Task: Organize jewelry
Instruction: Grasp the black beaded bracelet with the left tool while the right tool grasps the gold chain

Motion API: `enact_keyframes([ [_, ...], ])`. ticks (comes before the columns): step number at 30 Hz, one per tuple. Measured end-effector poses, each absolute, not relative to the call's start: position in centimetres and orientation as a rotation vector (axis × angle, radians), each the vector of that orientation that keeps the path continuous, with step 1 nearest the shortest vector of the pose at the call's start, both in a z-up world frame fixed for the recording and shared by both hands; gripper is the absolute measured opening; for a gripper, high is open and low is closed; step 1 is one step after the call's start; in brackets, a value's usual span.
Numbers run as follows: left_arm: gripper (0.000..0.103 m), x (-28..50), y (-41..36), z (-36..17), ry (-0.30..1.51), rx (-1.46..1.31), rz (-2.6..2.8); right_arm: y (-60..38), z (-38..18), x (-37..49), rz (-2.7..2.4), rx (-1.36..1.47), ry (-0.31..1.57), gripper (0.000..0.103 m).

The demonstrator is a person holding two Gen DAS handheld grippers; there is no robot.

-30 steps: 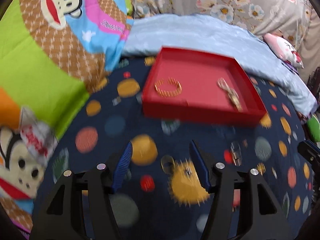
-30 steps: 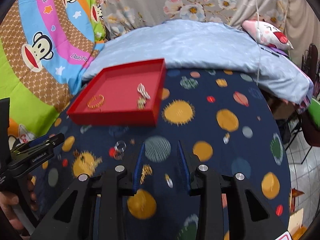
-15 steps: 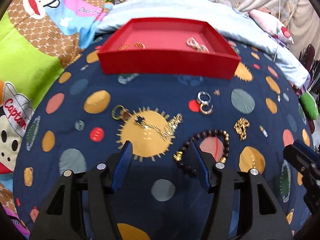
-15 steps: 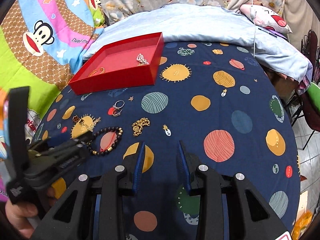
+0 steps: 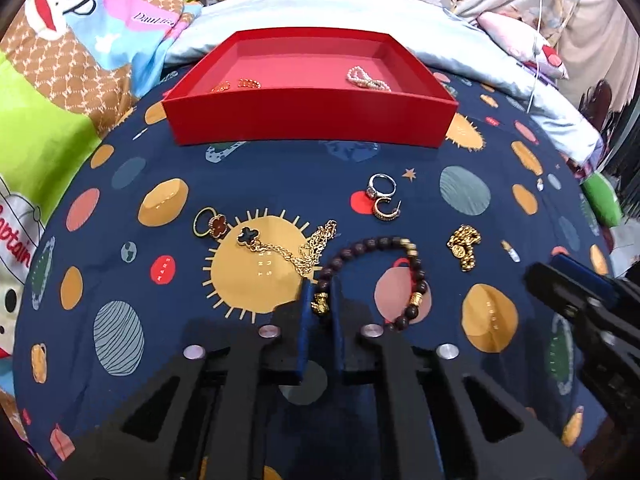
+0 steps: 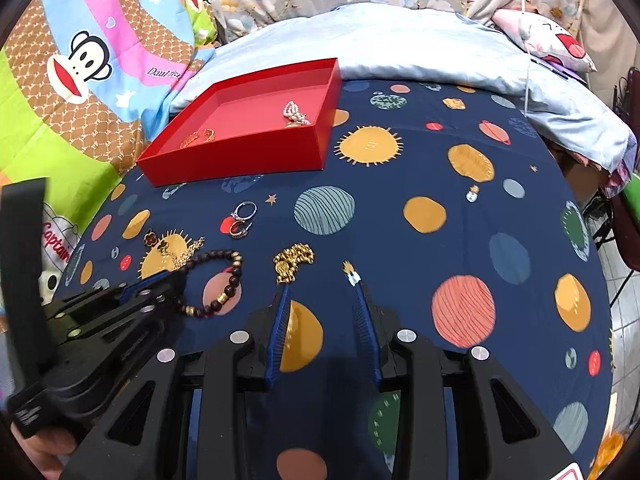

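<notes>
A dark beaded bracelet (image 5: 376, 268) with gold beads lies on the navy planet-print cloth. My left gripper (image 5: 321, 292) is shut on its near end; it also shows in the right wrist view (image 6: 176, 280). A gold chain with a black clover (image 5: 288, 248), a clover ring (image 5: 210, 224), a silver ring (image 5: 382, 185), a hoop earring (image 5: 386, 208) and a crumpled gold chain (image 5: 464, 246) lie around it. My right gripper (image 6: 322, 292) is open, just short of the crumpled gold chain (image 6: 292, 262). The red tray (image 5: 308, 120) holds a gold bracelet (image 5: 240, 85) and a pearl piece (image 5: 366, 79).
A light blue quilt (image 6: 400, 48) lies behind the tray. A cartoon monkey blanket (image 6: 92, 64) covers the left side. A pink-and-white plush (image 6: 548, 40) lies at the back right. The bed edge drops off at the right, with tiled floor (image 6: 624, 320) beyond.
My left gripper has pulled back from the tray, come down to the beaded bracelet and shut on its near end. My right gripper has moved toward the crumpled gold chain, still open.
</notes>
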State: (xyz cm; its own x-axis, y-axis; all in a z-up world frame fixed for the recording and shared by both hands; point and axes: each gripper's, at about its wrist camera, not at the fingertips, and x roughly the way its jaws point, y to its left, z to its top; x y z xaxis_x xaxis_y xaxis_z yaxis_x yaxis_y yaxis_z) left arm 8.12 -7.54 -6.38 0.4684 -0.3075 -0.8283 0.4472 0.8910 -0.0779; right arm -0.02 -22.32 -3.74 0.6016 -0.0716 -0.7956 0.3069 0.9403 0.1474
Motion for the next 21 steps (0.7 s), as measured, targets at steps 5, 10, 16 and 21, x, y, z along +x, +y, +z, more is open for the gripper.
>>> enact_keyframes([
  [5, 0.007, 8.0, -6.1, -4.9, 0.961, 0.142, -0.465, -21.8, -4.4, 2.3, -0.2, 0.26, 0.915, 0.032],
  [10, 0.007, 8.2, -4.5, -3.5, 0.938, 0.127, -0.453, -21.3, -5.2, 4.3, -0.191, 0.242, 0.934, 0.031],
  [16, 0.007, 8.6, -3.0, -2.7, 0.932, 0.107, -0.431, -21.3, -6.3, 4.9, -0.199, 0.241, 0.965, 0.018],
  [21, 0.007, 8.9, -2.6, -2.5, 0.932, 0.098, -0.423, -21.3, -6.4, 5.0, -0.193, 0.246, 0.962, 0.008],
])
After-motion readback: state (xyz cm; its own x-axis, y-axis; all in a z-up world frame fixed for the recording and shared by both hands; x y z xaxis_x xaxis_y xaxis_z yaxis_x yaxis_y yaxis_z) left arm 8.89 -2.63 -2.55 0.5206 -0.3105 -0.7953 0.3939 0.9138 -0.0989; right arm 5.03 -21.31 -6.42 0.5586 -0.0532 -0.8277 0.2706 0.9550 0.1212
